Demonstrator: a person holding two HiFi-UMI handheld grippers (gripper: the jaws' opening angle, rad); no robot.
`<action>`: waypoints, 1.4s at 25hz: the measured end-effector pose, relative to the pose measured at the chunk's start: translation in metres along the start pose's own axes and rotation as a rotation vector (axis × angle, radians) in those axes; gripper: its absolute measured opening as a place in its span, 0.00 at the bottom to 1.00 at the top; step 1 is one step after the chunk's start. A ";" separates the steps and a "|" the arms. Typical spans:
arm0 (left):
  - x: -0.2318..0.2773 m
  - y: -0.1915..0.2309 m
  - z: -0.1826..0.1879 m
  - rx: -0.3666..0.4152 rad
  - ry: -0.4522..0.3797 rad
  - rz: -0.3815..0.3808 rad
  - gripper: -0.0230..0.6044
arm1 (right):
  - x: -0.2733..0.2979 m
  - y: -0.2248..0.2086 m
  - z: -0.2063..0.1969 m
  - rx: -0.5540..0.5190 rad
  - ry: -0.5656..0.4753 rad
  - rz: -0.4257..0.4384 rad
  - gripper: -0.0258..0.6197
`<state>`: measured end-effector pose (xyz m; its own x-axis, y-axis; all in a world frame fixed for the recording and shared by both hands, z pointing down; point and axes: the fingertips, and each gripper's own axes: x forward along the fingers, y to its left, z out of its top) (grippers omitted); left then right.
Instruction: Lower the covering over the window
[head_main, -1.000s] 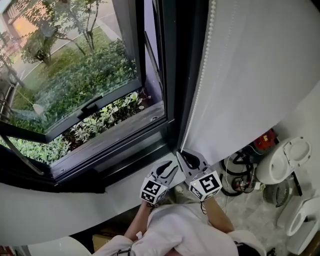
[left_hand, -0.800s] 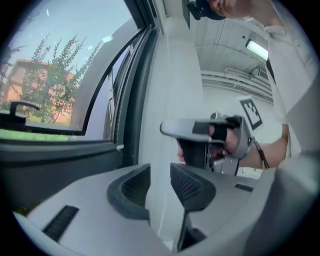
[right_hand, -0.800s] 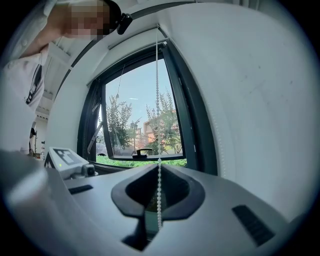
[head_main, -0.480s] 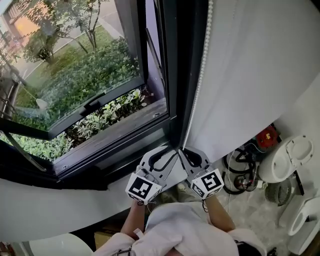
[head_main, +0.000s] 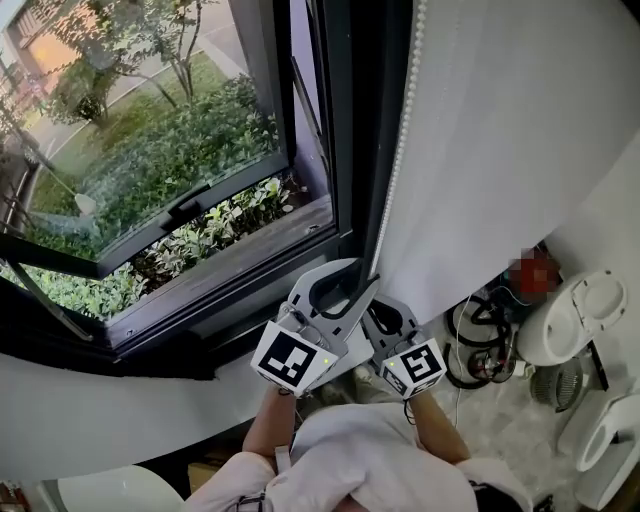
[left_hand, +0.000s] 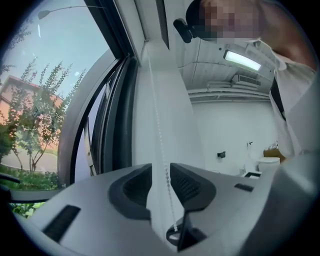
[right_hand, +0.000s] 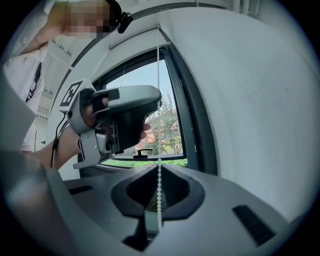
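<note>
White bead chain (right_hand: 158, 60) hangs along the edge of the pale roller blind (head_main: 500, 150), beside the dark frame of the open window (head_main: 150, 160). Our right claw (right_hand: 159, 172) is pinched together on the chain; our left claw (left_hand: 161, 175), just above it, stands apart, the chain running loose through its gap

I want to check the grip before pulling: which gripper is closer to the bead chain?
Right. The right gripper is shut on the bead chain, so it touches it. The left gripper is higher up, its jaws open around the chain without pressing it.
</note>
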<state>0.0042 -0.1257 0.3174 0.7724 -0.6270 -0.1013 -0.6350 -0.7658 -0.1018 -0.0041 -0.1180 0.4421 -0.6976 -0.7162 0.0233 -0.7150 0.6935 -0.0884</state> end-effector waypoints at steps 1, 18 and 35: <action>0.003 -0.001 0.004 0.002 -0.009 -0.002 0.23 | 0.000 0.001 0.000 -0.002 0.000 0.003 0.05; 0.004 0.003 -0.029 -0.034 0.019 0.066 0.06 | 0.011 0.004 -0.041 0.002 0.131 0.005 0.05; -0.004 0.007 -0.090 -0.142 0.113 0.095 0.06 | 0.007 0.006 -0.090 -0.042 0.273 -0.005 0.07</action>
<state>-0.0023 -0.1414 0.4061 0.7110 -0.7032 0.0085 -0.7028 -0.7100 0.0448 -0.0173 -0.1122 0.5314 -0.6769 -0.6760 0.2912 -0.7159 0.6967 -0.0469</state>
